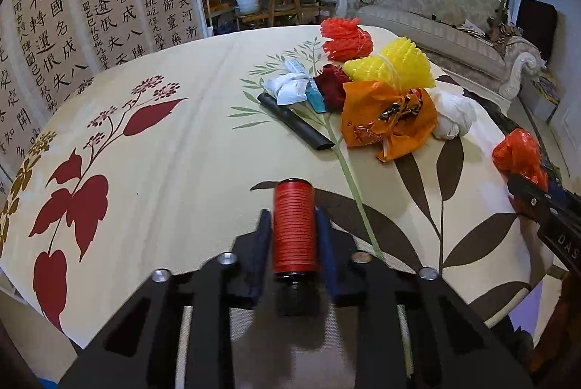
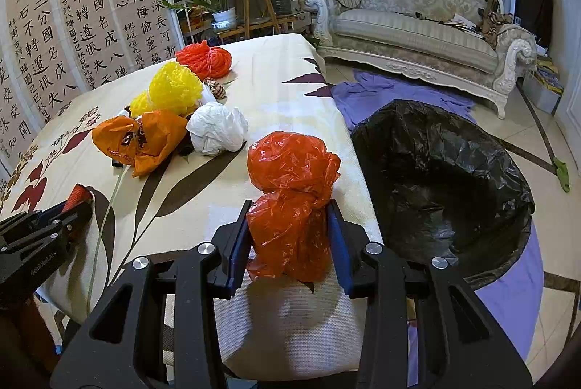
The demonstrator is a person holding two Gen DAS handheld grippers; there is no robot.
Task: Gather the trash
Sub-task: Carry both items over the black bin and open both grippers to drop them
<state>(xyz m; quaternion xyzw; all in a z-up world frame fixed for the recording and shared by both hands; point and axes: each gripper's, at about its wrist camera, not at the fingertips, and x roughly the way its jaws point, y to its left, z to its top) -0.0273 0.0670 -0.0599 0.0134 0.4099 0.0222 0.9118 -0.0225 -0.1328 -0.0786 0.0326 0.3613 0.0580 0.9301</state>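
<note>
**Both tools loaded, lined bin beside the surface**

Left wrist view: the left tool (image 1: 295, 225) sits at lower centre, its two blue-padded fingers pinching a red ribbed spool (image 1: 294, 225) held lengthwise between them, above the floral tablecloth (image 1: 163, 153) that covers the surface. In the upper right of the frame lies the remaining trash: a red foam net (image 1: 345, 39) farthest back, a yellow foam net (image 1: 395, 66) just in front of it, an orange plastic bag (image 1: 388, 120) with a shiny foil wrapper on it, and a white crumpled bag (image 1: 454, 115) touching the orange bag's right side. Left of these are a dark red crumpled piece (image 1: 332, 86), a white wrapper (image 1: 288, 86) and a black tube (image 1: 296, 122) lying slantwise. At the right edge the right tool (image 1: 523, 185) shows with a red-orange plastic bag (image 1: 519, 158) in it.

Right wrist view: the right tool (image 2: 290, 236) at lower centre is closed around the red-orange plastic bag (image 2: 294, 193), fingers pressing its lower bundle while its upper lobe bulges above them, over the right edge of the tablecloth (image 2: 272, 69). To the right of the frame, on the floor beside the surface, stands a bin lined with a black bag (image 2: 446, 178), its mouth open, set on a purple cloth (image 2: 392, 91). At left, the orange plastic bag (image 2: 141, 142), white crumpled bag (image 2: 218, 129), yellow foam net (image 2: 174, 91) and red foam net (image 2: 205, 58) run back in a diagonal. The left tool (image 2: 78, 204) enters at lower left with the spool's red end visible.
</note>
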